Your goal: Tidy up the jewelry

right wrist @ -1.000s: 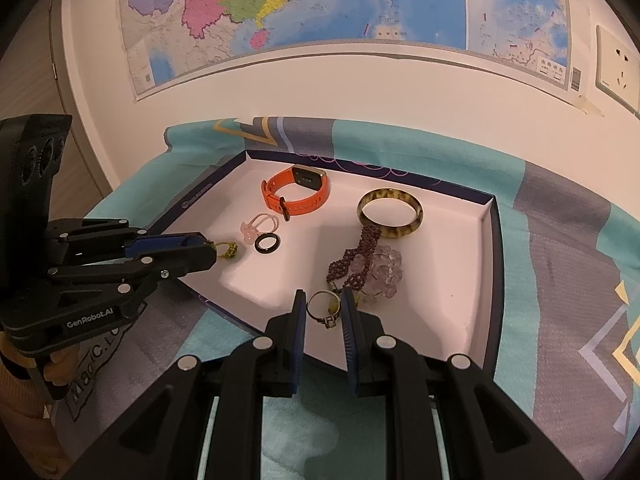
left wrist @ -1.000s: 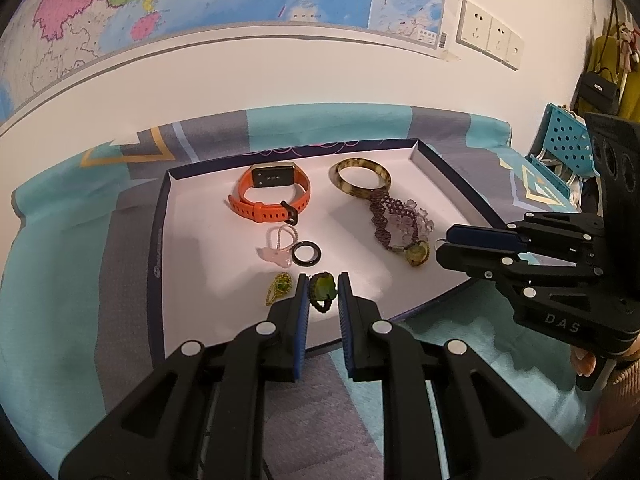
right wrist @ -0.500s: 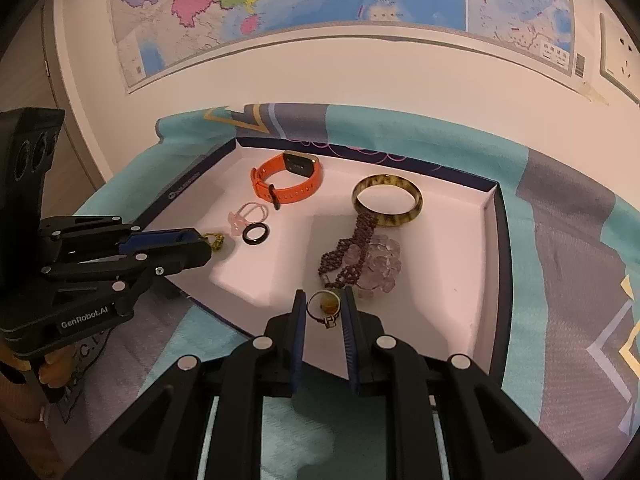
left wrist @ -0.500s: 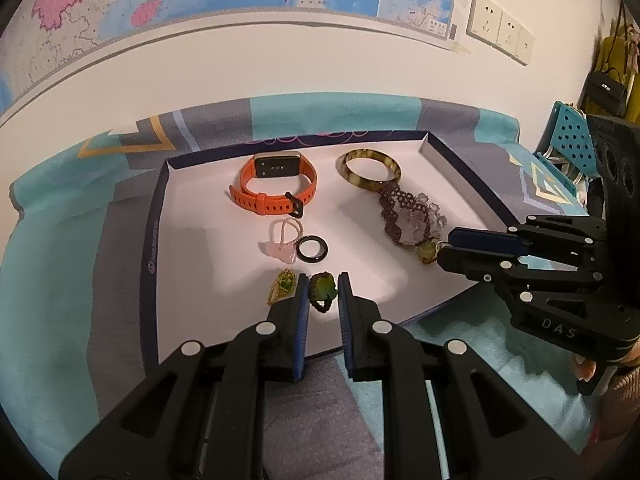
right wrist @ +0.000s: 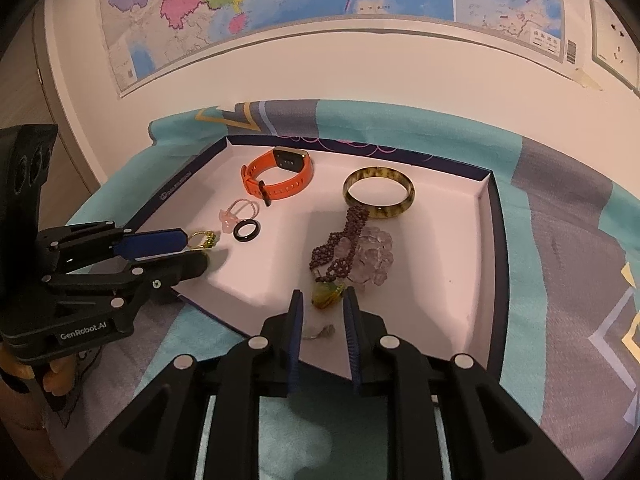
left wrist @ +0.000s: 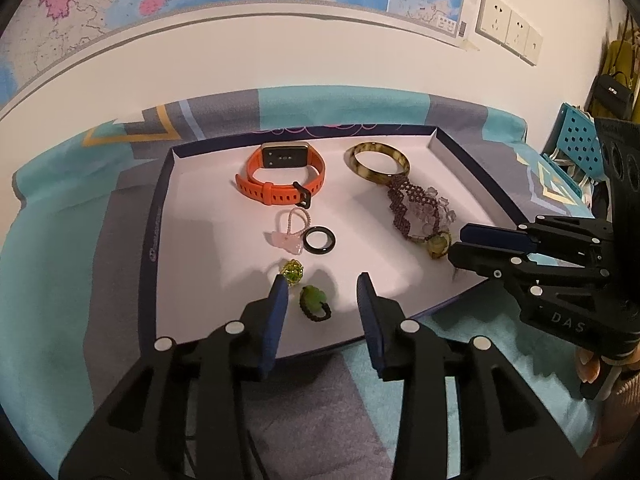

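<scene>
A white tray with a dark rim holds the jewelry. My left gripper is open over the tray's near edge; a green-stone ring lies loose on the tray between its fingers, beside a yellow-green beaded ring. My right gripper is slightly open, and an amber-stone ring lies on the tray at its fingertips, apparently not gripped. It also shows in the left wrist view. Farther back lie an orange watch, a tortoiseshell bangle, a purple bead bracelet, a black ring and a pink charm ring.
The tray sits on a teal and grey patterned cloth. A white wall with a map rises close behind. Wall sockets and a blue perforated crate are at the right.
My left gripper has opened and let go of the green-stone ring, which now lies on the tray. My right gripper has opened a little and the amber ring rests at its tips.
</scene>
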`<action>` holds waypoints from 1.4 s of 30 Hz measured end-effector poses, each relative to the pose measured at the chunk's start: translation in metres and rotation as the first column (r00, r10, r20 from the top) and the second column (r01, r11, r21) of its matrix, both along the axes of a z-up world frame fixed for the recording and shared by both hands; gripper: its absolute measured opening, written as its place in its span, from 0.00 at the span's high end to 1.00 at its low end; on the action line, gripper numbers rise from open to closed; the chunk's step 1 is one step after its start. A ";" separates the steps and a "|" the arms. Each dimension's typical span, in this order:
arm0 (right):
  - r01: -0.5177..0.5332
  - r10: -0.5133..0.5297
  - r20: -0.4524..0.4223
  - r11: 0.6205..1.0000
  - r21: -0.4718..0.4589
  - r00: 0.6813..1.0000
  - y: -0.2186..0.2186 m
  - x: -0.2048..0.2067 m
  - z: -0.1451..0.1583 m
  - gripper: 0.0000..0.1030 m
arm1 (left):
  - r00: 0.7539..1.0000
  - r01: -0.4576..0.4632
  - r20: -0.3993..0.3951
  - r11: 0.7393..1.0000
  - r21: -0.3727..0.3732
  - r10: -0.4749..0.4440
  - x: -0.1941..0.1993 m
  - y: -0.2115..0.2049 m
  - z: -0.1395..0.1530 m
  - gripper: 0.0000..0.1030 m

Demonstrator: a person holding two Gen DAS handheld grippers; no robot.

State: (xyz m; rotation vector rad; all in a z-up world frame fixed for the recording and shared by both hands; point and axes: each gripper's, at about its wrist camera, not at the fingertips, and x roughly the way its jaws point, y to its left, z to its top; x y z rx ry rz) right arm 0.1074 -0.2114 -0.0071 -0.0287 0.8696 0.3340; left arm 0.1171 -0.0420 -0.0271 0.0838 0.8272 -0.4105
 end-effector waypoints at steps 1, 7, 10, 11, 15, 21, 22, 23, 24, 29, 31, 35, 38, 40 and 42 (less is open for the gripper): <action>0.001 -0.001 0.001 1.000 0.001 1.000 0.000 -0.001 0.000 0.79 | 1.000 0.001 0.004 1.000 -0.003 -0.001 -0.002 0.000 0.001 0.60; 0.019 -0.019 0.032 1.000 0.016 0.999 -0.005 -0.016 0.007 0.67 | 0.999 0.000 0.053 1.000 0.001 0.000 -0.021 0.002 0.009 0.41; 0.034 -0.034 0.054 0.999 0.010 0.998 -0.007 -0.025 0.010 0.53 | 0.996 -0.018 0.085 1.000 0.000 0.018 -0.033 0.005 0.014 0.20; 0.042 -0.043 0.060 0.999 0.009 0.997 -0.007 -0.029 0.010 0.48 | 0.994 -0.030 0.105 1.000 0.006 0.029 -0.038 0.005 0.016 0.17; 0.052 -0.049 0.086 0.998 -0.031 0.995 -0.003 -0.042 0.010 0.31 | 0.989 -0.061 0.135 0.998 0.002 0.061 -0.052 0.009 0.020 0.05; 0.071 -0.067 0.119 0.997 -0.029 0.991 0.002 -0.061 0.012 0.17 | 0.985 -0.112 0.133 0.994 0.004 0.111 -0.067 0.014 0.021 0.05; 0.069 -0.063 0.124 0.997 -0.043 0.990 0.004 -0.064 0.013 0.16 | 0.984 -0.123 0.133 0.992 0.000 0.122 -0.069 0.016 0.021 0.05; 0.068 -0.061 0.127 0.996 -0.051 0.990 0.005 -0.066 0.013 0.14 | 0.981 -0.140 0.133 0.990 -0.006 0.140 -0.071 0.018 0.022 0.05; 0.071 -0.064 0.128 0.996 -0.050 0.990 0.006 -0.068 0.013 0.11 | 0.980 -0.149 0.132 0.989 -0.010 0.149 -0.073 0.020 0.022 0.05; 0.101 -0.098 0.132 0.995 -0.016 0.986 0.000 -0.079 0.015 0.07 | 0.972 -0.195 0.135 0.981 -0.006 0.194 -0.081 0.025 0.022 0.05; 0.113 -0.108 0.136 0.993 -0.025 0.985 -0.001 -0.082 0.016 0.07 | 0.971 -0.201 0.133 0.980 -0.001 0.199 -0.085 0.024 0.021 0.05; 0.117 -0.111 0.140 0.993 -0.033 0.984 -0.001 -0.088 0.017 0.07 | 0.973 -0.199 0.117 0.980 0.003 0.198 -0.089 0.023 0.019 0.05; 0.109 -0.105 0.135 0.994 -0.028 0.985 0.000 -0.093 0.016 0.07 | 0.974 -0.198 0.115 0.980 0.009 0.196 -0.093 0.021 0.020 0.05; 0.106 -0.102 0.131 0.994 -0.023 0.986 0.001 -0.095 0.016 0.07 | 0.973 -0.200 0.122 0.980 0.018 0.197 -0.095 0.019 0.021 0.05; 0.101 -0.097 0.126 0.995 -0.019 0.987 0.001 -0.097 0.016 0.07 | 0.972 -0.203 0.123 0.979 0.024 0.199 -0.097 0.018 0.021 0.05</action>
